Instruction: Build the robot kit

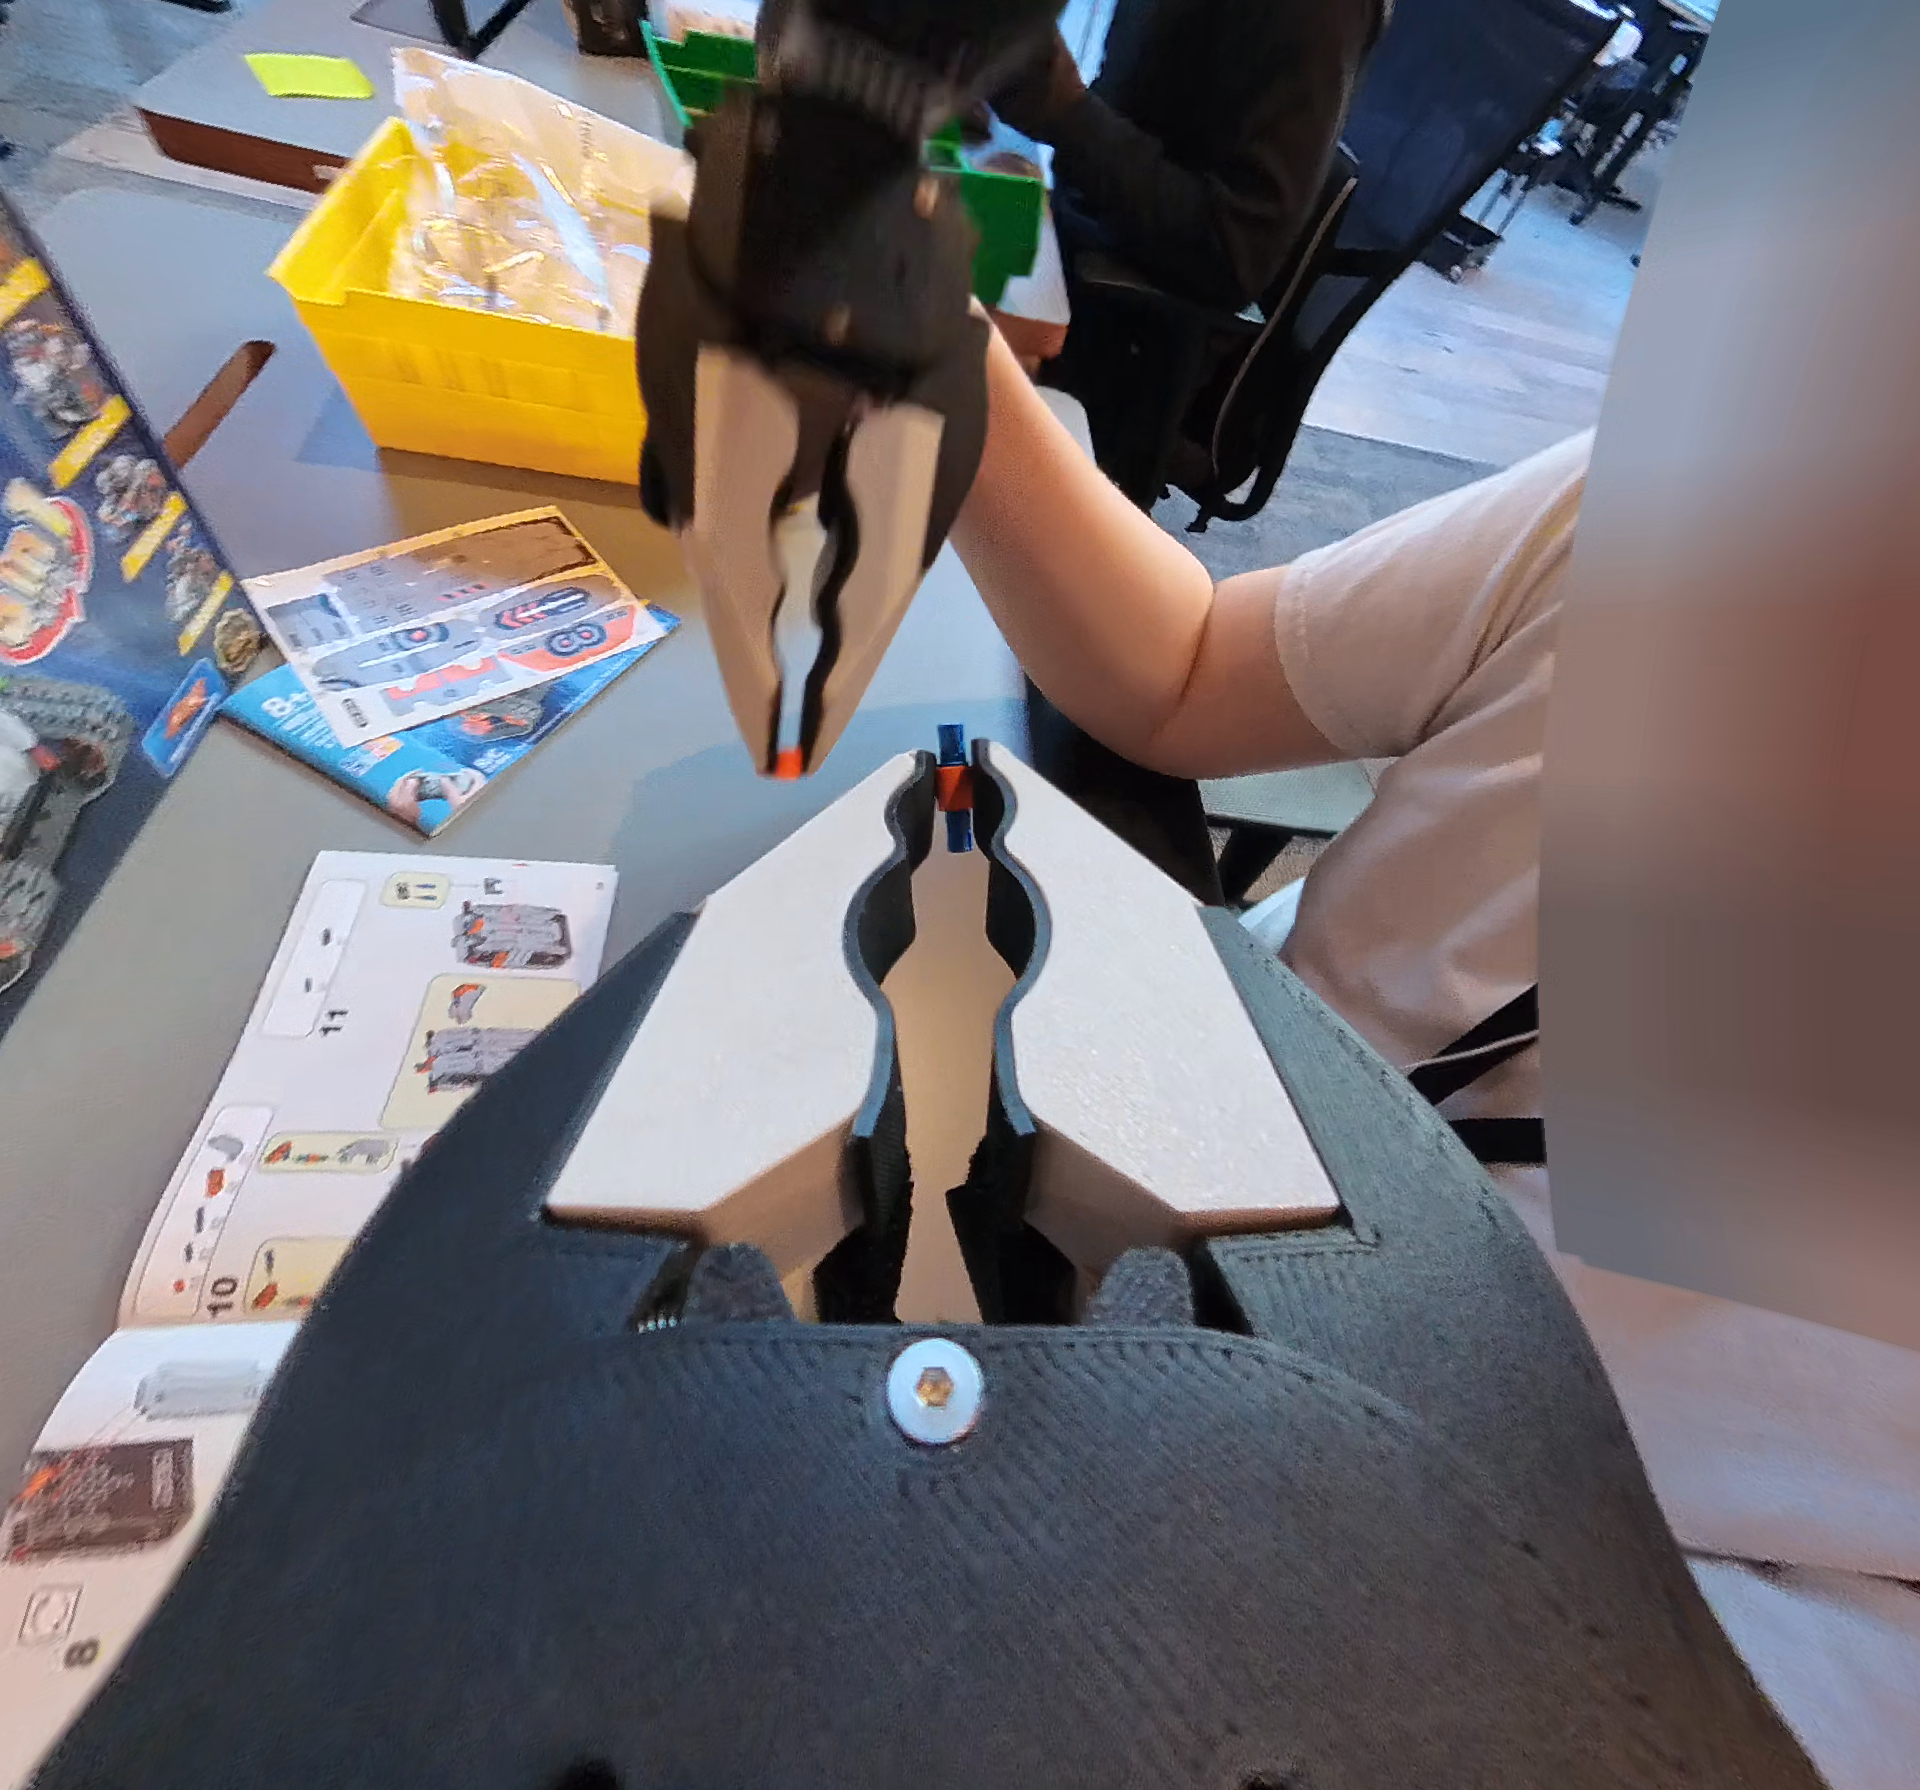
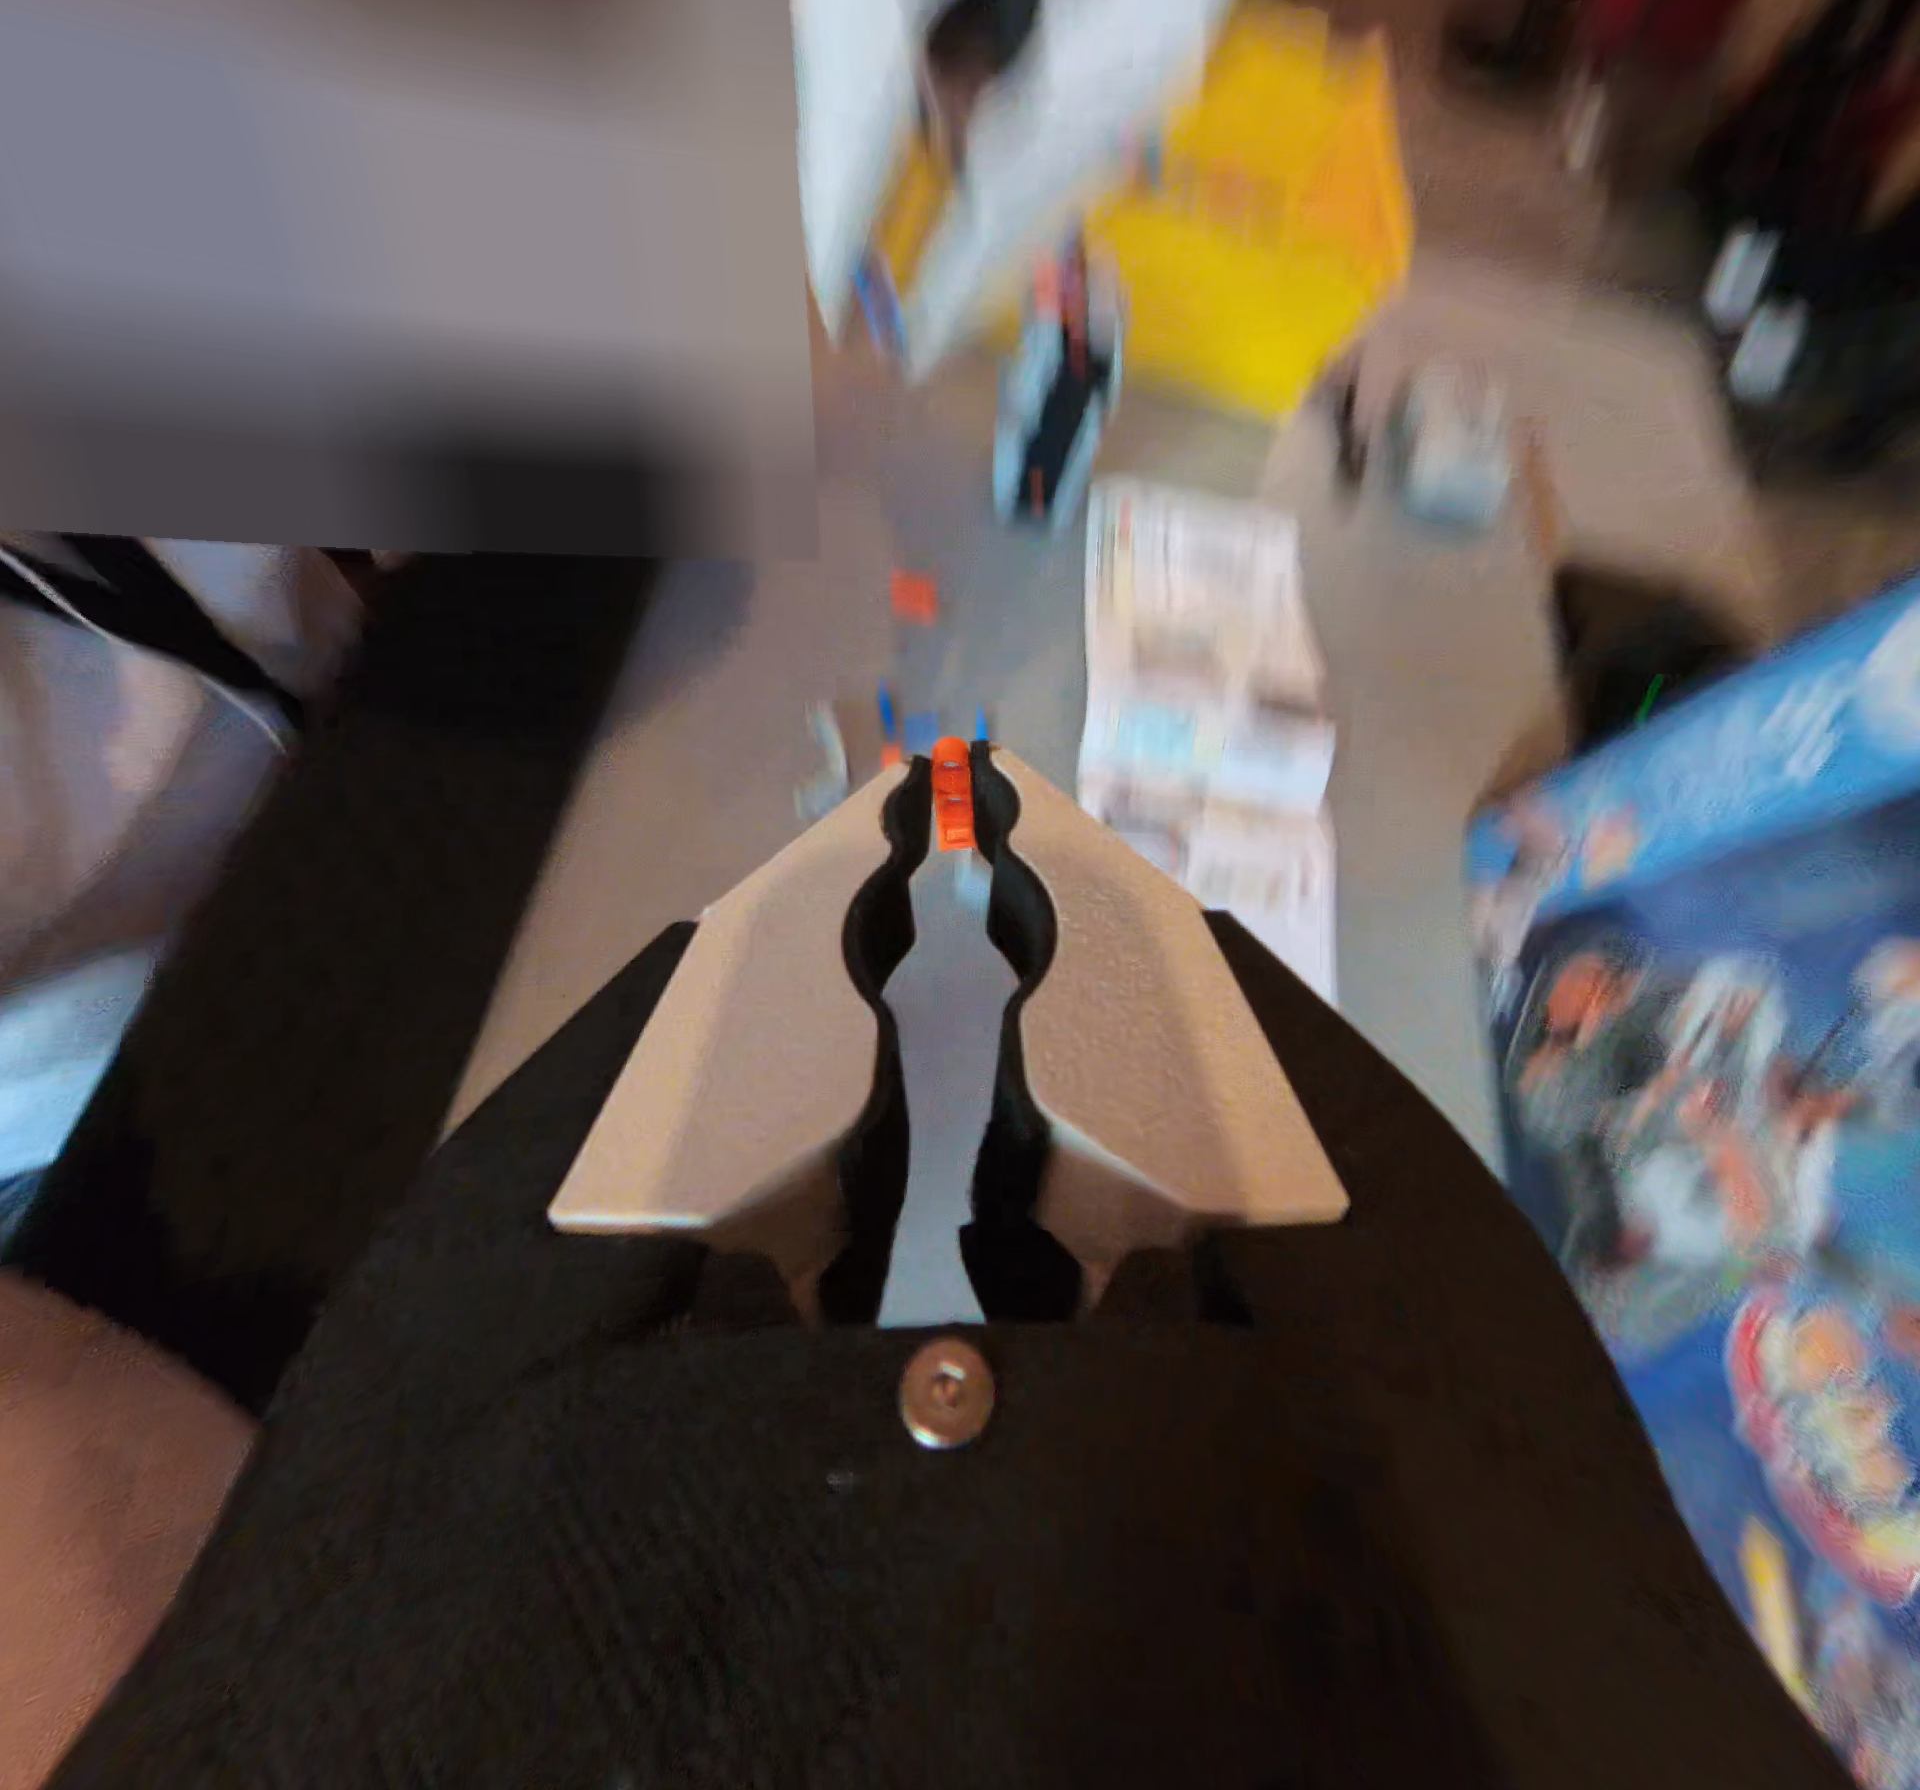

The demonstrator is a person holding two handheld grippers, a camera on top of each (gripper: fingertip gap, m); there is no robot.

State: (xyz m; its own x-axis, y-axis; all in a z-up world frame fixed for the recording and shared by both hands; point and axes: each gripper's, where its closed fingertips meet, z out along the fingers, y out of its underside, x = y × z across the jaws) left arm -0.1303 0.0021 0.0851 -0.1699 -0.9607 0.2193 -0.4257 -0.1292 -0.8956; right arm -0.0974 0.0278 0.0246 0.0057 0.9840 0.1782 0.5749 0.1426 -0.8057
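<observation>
**Two claws, two small pieces, held over the table**

My left claw (image 1: 951, 784) is clenched on a small blue pin with an orange collar (image 1: 951, 790), pinched right at the fingertips and standing upright between them. My right claw (image 1: 792, 758) hangs just above and to the left of it, tips pointing down, gripping a small orange piece (image 2: 951, 805). The two pieces are near each other but apart; nothing joins them yet.

Both claws are up in the air over the near edge of the grey table (image 1: 623, 784). Below my left claw an open instruction booklet (image 1: 395, 1044) lies flat by that edge. Farther in sit a sticker sheet (image 1: 457, 618) on top of a second booklet, and beyond them a yellow bin (image 1: 457, 358) with clear plastic bags inside. A blue toy box (image 1: 94, 545) stands along the left edge.

The right wrist view is badly smeared, so beyond the orange piece in my grip I can only make out the yellow bin, the booklet and the blue box as blurs.
</observation>
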